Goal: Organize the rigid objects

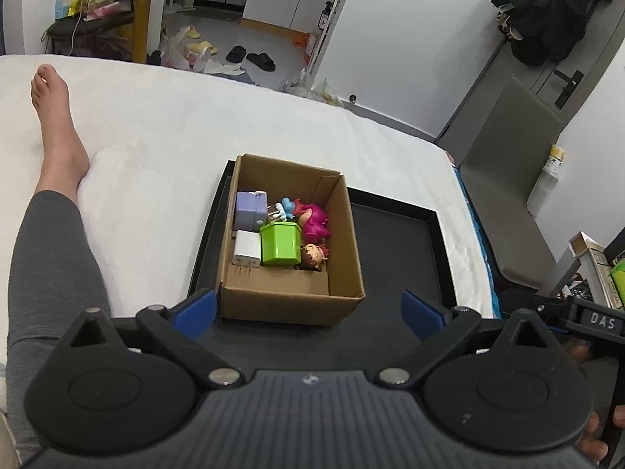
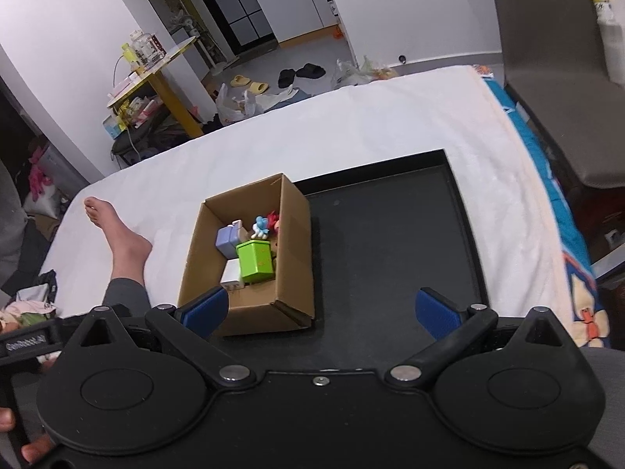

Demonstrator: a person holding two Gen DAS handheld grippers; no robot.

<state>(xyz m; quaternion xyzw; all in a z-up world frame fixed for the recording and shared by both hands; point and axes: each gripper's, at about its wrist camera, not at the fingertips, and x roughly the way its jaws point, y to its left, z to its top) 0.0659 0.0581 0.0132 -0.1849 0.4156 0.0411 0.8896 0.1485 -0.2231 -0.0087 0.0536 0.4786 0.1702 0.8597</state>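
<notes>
Well, a big bed (image 1: 195, 125) with a white cover fills most of both views. A person's leg in grey pants (image 1: 50, 265) lies on it, with a bare foot (image 1: 49, 90) at the end.

On the bed sits a flat black tray (image 2: 461, 234). On the left part of the tray stands a brown cardboard box (image 1: 347, 250) with its top open.

Inside the box are small things, packed close together. A green tub (image 1: 280, 243) is in the middle. A purple block (image 1: 250, 209) is at the back left, and a white plug (image 1: 247, 247) sits in front of it, touching the tub. A pink toy (image 1: 315, 221) is on the right side. A small doll (image 1: 312, 256) with brown hair is in front of the pink toy. A little blue and white toy (image 1: 285, 209) sits behind the tub.

The left gripper (image 1: 308, 310) is above the near side of the box. Its blue fingers (image 1: 197, 306) are spread wide and hold nothing.

The right gripper (image 2: 322, 308) is above the tray. Its blue fingers (image 2: 437, 312) are spread wide too, with nothing between them.
</notes>
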